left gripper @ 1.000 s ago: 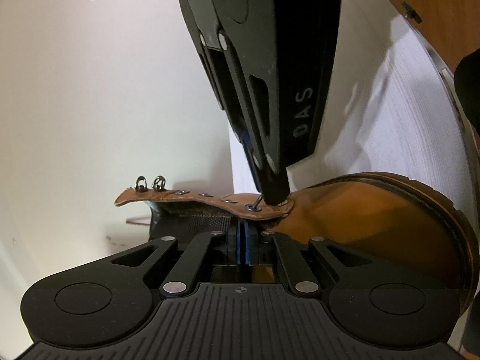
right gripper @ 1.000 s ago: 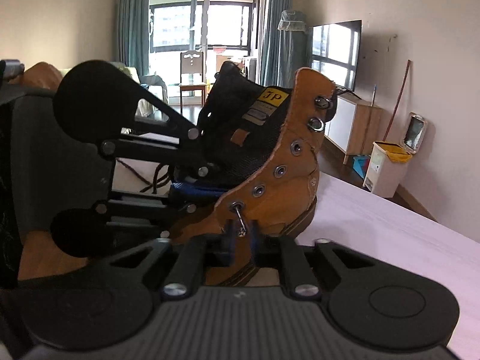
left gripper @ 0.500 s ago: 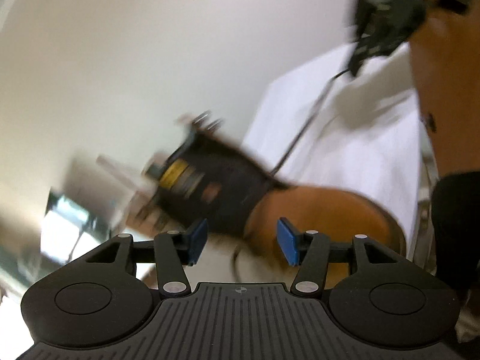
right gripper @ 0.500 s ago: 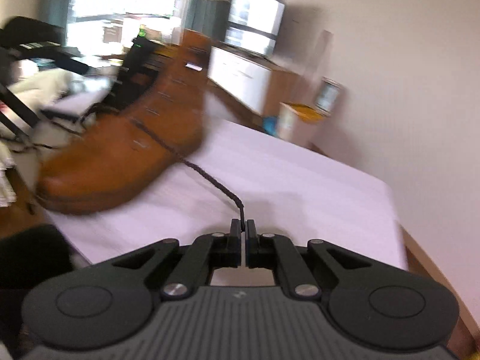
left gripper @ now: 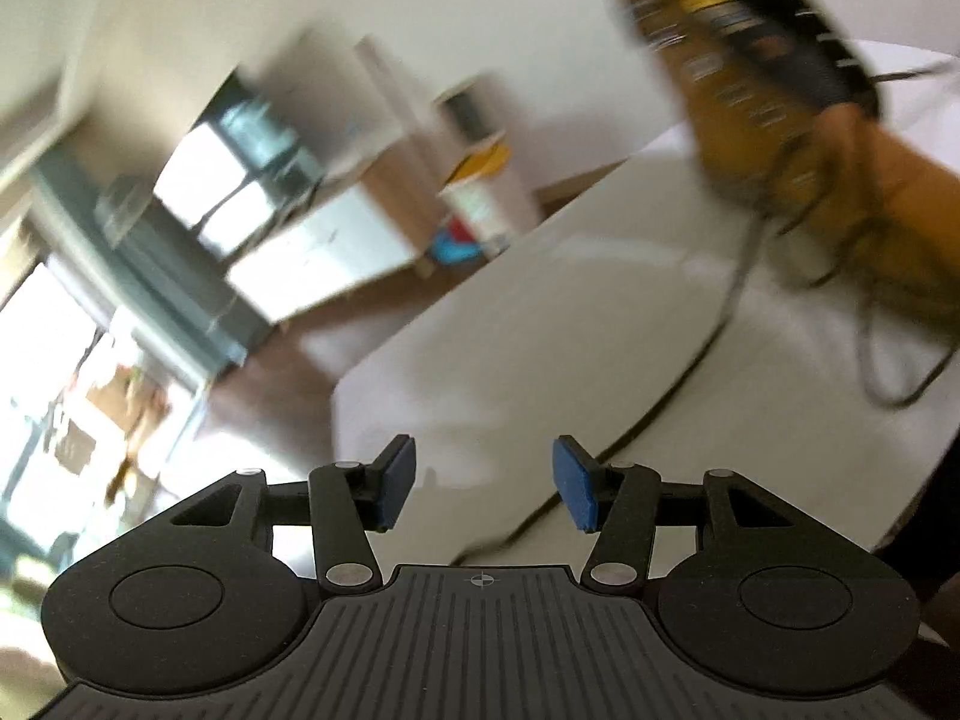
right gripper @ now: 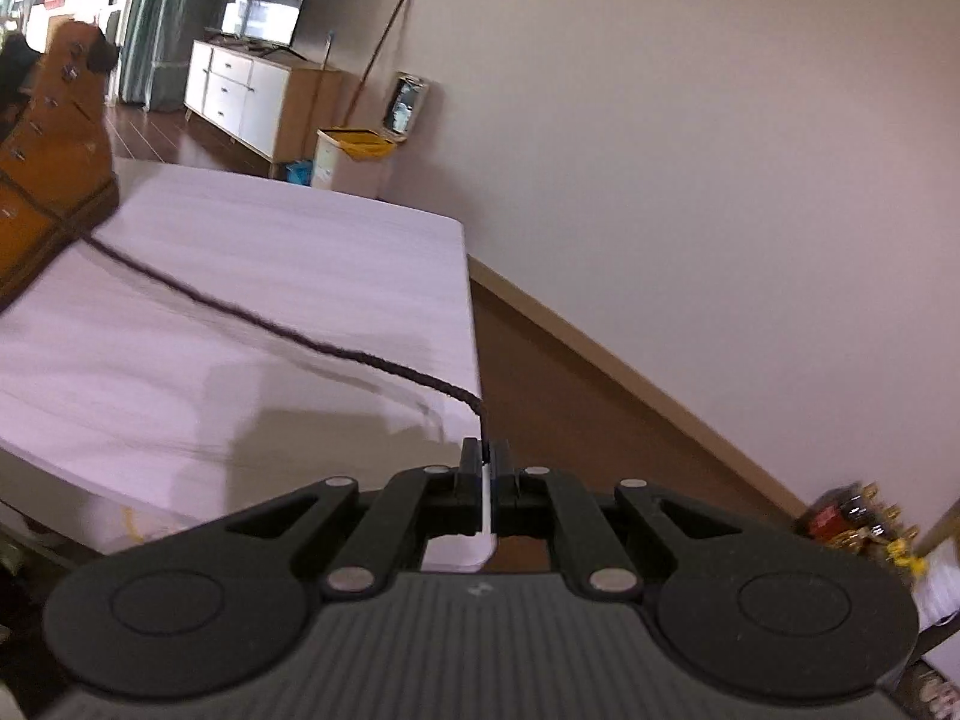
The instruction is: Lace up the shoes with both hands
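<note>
My right claw (right gripper: 485, 457) is clamped on the end of the dark lace (right gripper: 282, 333); the lace runs taut over the white table (right gripper: 312, 252) to the tan boot (right gripper: 51, 138) at the table's far left. My left claw (left gripper: 483, 483) stands about half open, nothing between its blue pads (left gripper: 576, 492). In its blurred view the boot (left gripper: 798, 138) sits upper right, loose lace (left gripper: 708, 354) trailing across the table (left gripper: 540, 330). Yellow-lined bin (right gripper: 354, 156) by the wall, contents unclear.

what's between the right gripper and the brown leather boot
In the right wrist view, only the dark shoelace, running from the shut right gripper over the white table to the brown leather boot.
</note>
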The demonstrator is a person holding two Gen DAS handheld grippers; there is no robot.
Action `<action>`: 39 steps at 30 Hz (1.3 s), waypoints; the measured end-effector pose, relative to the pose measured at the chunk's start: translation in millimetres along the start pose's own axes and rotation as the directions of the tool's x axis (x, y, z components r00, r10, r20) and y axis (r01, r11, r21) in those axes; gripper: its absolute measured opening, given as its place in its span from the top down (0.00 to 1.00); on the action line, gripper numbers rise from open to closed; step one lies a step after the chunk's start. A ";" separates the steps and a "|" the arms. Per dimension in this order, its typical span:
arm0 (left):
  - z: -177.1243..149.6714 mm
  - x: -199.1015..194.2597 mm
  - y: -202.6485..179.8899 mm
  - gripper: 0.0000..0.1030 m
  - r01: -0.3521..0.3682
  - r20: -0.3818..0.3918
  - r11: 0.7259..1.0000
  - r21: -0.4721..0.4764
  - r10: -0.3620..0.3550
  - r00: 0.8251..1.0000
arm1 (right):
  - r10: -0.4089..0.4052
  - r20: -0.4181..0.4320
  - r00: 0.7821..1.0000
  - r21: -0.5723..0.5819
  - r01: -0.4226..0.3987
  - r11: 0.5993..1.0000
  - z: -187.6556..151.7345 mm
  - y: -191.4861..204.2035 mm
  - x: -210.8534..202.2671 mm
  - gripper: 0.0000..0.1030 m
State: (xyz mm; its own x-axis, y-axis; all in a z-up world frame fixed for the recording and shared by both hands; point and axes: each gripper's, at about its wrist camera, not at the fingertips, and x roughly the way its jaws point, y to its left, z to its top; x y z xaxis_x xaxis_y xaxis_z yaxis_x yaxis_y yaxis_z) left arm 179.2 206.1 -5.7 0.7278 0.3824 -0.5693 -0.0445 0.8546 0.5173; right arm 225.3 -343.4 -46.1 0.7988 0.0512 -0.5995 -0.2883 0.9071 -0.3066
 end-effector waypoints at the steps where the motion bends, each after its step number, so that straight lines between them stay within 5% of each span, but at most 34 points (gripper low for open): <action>1: -9.6 -2.4 13.5 0.45 -0.021 -0.021 0.999 -0.028 0.020 1.000 | 0.009 0.004 1.000 -0.001 -0.009 1.000 -0.1 1.6 -1.7 0.98; 5: -39.8 -15.0 50.9 0.45 -0.029 -0.063 0.995 -0.096 0.023 0.998 | 0.060 0.020 0.998 0.017 -0.061 0.998 3.2 10.7 -4.1 0.98; 10: -72.9 -24.7 87.8 0.49 0.098 -0.046 0.978 -0.184 -0.108 0.993 | 0.096 0.042 0.994 -0.003 -0.096 0.995 12.1 31.2 -13.3 0.98; 22: -54.6 27.6 68.2 0.72 0.339 0.030 0.934 -0.114 -0.338 0.941 | 0.152 0.047 0.987 -0.010 -0.152 0.988 23.7 74.7 -19.3 0.98; 28: -47.9 43.3 58.2 0.74 0.353 -0.014 0.934 -0.054 -0.354 0.935 | 0.173 0.062 0.983 -0.022 -0.172 0.985 28.0 82.6 -25.8 0.98; 32: -44.7 43.3 54.0 0.98 0.342 -0.051 0.937 -0.078 -0.346 0.937 | 0.200 0.077 0.977 -0.030 -0.199 0.980 29.4 88.5 -28.1 0.98; 36: -38.2 34.1 47.1 1.00 0.333 -0.096 0.937 -0.102 -0.343 0.935 | 0.234 0.100 0.967 -0.031 -0.232 0.972 31.4 94.0 -30.5 0.98; 39: -39.6 8.2 45.6 1.00 0.364 -0.042 0.922 -0.130 -0.372 0.927 | 0.262 0.120 0.957 -0.033 -0.260 0.965 32.9 103.3 -40.0 0.98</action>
State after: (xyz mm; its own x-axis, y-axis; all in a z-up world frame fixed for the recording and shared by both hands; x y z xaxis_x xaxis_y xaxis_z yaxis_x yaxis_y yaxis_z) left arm 156.0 262.1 -12.1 0.6628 0.0519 -0.7470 0.1349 0.9730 0.1873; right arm 180.9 -238.0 -29.4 0.7528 0.3373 -0.5653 -0.5033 0.8484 -0.1640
